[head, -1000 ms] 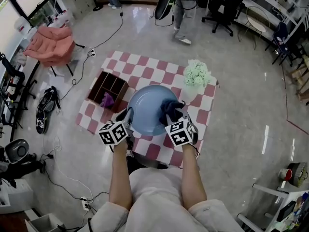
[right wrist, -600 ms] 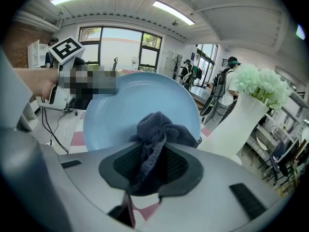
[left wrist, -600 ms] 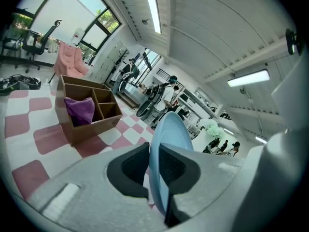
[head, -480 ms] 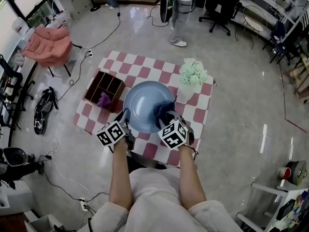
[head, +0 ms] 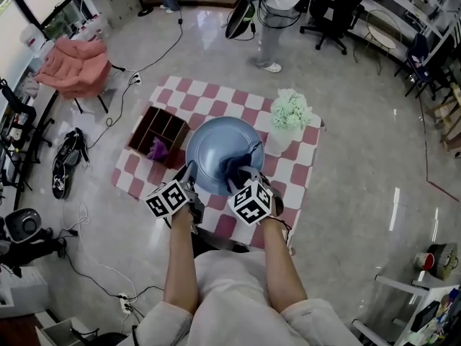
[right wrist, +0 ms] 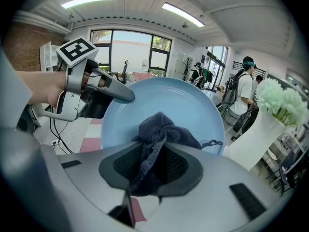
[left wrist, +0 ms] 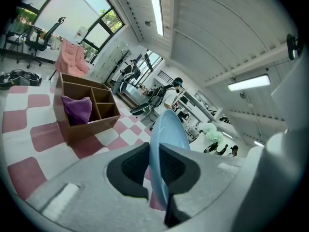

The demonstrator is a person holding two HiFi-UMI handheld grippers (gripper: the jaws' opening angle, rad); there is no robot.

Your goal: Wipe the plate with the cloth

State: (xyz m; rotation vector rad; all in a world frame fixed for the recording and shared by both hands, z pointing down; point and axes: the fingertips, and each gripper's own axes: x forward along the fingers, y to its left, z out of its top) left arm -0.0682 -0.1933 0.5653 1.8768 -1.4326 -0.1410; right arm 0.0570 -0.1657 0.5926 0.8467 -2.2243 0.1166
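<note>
A light blue plate (head: 215, 146) hangs tilted over the checked table, and my left gripper (head: 190, 184) is shut on its near left rim. In the left gripper view the plate (left wrist: 168, 127) shows edge-on, pinched between the jaws of the left gripper (left wrist: 157, 167). My right gripper (head: 242, 173) is shut on a dark blue cloth (head: 236, 164), which is pressed on the plate's near right face. In the right gripper view the cloth (right wrist: 161, 128) bunches out of the right gripper (right wrist: 157, 167) against the plate (right wrist: 166, 98). The left gripper (right wrist: 99, 90) shows there at the plate's left rim.
A brown divided box (head: 160, 132) with a purple cloth inside stands left of the plate. A white vase of pale green flowers (head: 289, 112) stands at the back right of the red-and-white checked table (head: 295, 173). A pink chair (head: 73, 65) and people (head: 271, 20) are on the floor beyond.
My right gripper has slid the cloth leftward across the plate. The left gripper has kept its hold on the rim, and the plate has tilted a little.
</note>
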